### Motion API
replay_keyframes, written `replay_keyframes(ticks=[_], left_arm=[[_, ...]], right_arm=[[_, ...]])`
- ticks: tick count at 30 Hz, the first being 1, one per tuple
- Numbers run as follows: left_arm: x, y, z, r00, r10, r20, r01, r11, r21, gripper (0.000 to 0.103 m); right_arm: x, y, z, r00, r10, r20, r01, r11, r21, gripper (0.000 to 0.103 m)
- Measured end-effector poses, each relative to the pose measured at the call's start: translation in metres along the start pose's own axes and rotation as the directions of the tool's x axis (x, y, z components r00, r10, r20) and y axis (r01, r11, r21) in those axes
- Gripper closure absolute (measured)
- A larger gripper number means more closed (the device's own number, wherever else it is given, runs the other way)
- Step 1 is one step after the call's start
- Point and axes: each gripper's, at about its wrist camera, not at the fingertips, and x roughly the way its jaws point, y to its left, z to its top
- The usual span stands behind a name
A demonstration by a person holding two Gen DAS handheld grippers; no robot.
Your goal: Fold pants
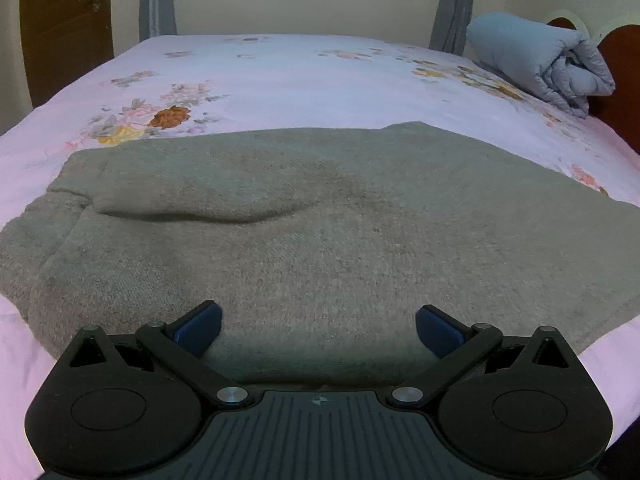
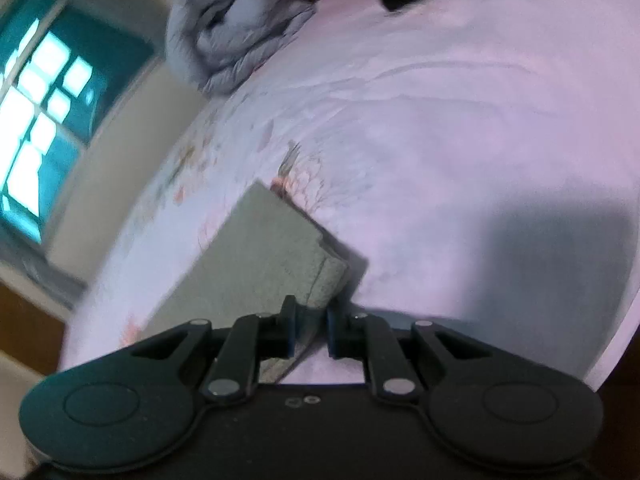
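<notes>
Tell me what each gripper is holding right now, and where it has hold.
Right gripper: shut on the grey pants at a hem corner. Left gripper: open above the pants, holding nothing.

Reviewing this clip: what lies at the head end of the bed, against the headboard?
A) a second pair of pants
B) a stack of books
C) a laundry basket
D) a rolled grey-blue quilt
D: a rolled grey-blue quilt sits by the headboard, beyond the grey pants spread on the floral sheet.

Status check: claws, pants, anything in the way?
Left claw open over the pants. Right claw shut on the pants' hem corner. Rolled quilt far off, bed sheet otherwise bare.
</notes>
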Motion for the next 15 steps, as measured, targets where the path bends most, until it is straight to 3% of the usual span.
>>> replay_keyframes(ticks=[4, 7, 9, 11, 13, 15], left_arm=[[-0.001, -0.001, -0.001, 1.000, 0.008, 0.006, -0.008, 1.000, -0.003, 0.000], [-0.002, -0.001, -0.004, 1.000, 0.006, 0.021, -0.006, 1.000, -0.005, 0.000], [-0.003, -0.001, -0.006, 0.999, 0.006, 0.033, -0.006, 1.000, -0.010, 0.000], [-0.003, -0.001, -0.006, 0.999, 0.006, 0.039, -0.006, 1.000, -0.016, 0.000], [-0.009, -0.003, -0.005, 0.998, 0.022, 0.059, -0.021, 1.000, -0.021, 0.000], [-0.021, -0.005, -0.009, 0.993, 0.069, 0.098, -0.063, 0.996, -0.056, 0.000]], right_arm=[[-0.007, -0.012, 0.008, 0.999, 0.050, 0.002, -0.050, 0.988, 0.146, 0.089], [-0.040, -0.018, 0.004, 0.995, -0.021, 0.093, 0.001, 0.976, 0.216, 0.083], [-0.052, -0.010, -0.015, 0.993, 0.081, 0.088, -0.100, 0.966, 0.238, 0.084], [-0.039, 0.016, -0.038, 0.984, 0.174, -0.022, -0.166, 0.964, 0.206, 0.085], [-0.022, 0.047, -0.070, 0.956, 0.266, -0.121, -0.237, 0.949, 0.210, 0.085], [-0.007, 0.071, -0.095, 0.937, 0.291, -0.195, -0.250, 0.945, 0.211, 0.085]])
